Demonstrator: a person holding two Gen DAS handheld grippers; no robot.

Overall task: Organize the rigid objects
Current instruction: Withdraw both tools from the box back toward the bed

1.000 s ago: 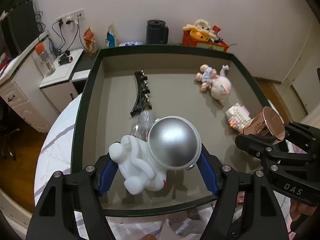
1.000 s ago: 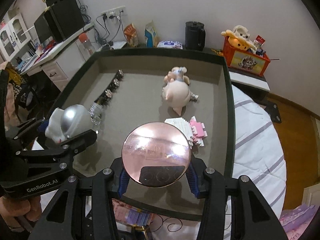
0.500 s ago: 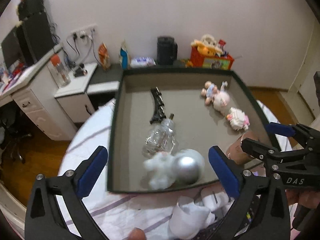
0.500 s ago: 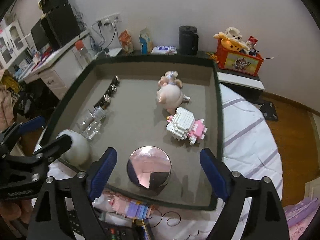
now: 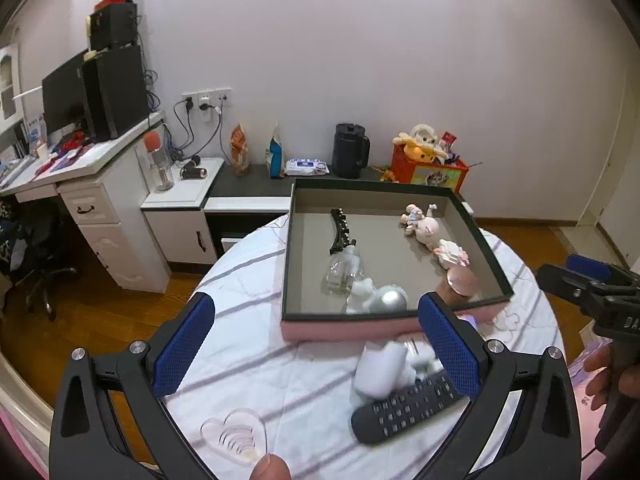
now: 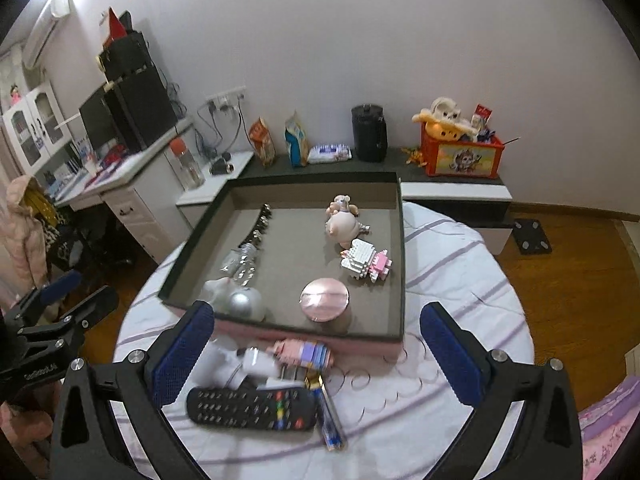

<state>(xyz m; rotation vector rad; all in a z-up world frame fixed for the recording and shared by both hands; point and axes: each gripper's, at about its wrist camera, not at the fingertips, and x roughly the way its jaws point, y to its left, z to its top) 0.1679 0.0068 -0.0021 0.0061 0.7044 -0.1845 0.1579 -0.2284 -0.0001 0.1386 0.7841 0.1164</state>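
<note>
Left wrist view: tray [image 5: 291,256] sits on the round table [image 5: 256,364], dark rim, pink outer wall, grey floor. Contents, taken from the tray's near edge: astronaut [image 5: 378,298] lying at the near wall, toward the left; copper cup [image 5: 460,283] at the near right corner, upright. Clear bottle [image 5: 343,270] lies just behind the astronaut, seemingly touching it. Black clip [image 5: 340,230] runs from the bottle toward the far wall. Brick toy [image 5: 451,252] is behind the cup along the right wall; pig doll [image 5: 420,222] is beyond it, near the far right corner.

Outside the tray, just before its near wall: remote [image 6: 252,406], white items, a small pastel block toy [image 6: 306,354].

Left gripper [image 5: 316,352] is spread wide, nothing between the pads, above the table short of the tray. Right gripper [image 6: 316,354] is likewise wide and empty, also short of the near wall.
</note>
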